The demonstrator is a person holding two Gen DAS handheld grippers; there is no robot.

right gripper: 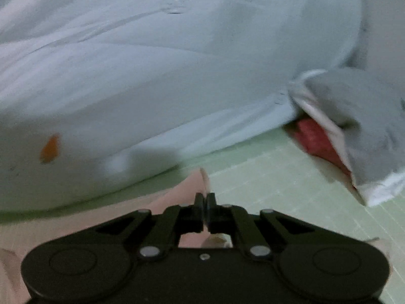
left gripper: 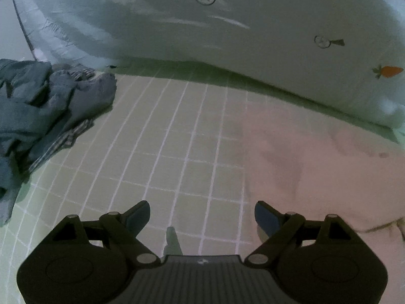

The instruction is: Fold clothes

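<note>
A pale pink garment (left gripper: 316, 162) lies spread on the green gridded mat (left gripper: 162, 141), to the right in the left wrist view. My left gripper (left gripper: 202, 214) hovers open over bare mat, and its right finger (left gripper: 265, 217) is at the garment's left edge. In the right wrist view my right gripper (right gripper: 205, 200) is shut on a fold of the pink garment (right gripper: 177, 197). A small peak of the cloth sticks up just past the fingertips, lifted off the mat (right gripper: 291, 177).
A heap of blue and grey clothes (left gripper: 43, 106) sits at the mat's left. A bulky white duvet (left gripper: 253, 33) with a carrot print (left gripper: 389, 71) runs along the back. A grey, white and red folded item (right gripper: 354, 116) lies at the right.
</note>
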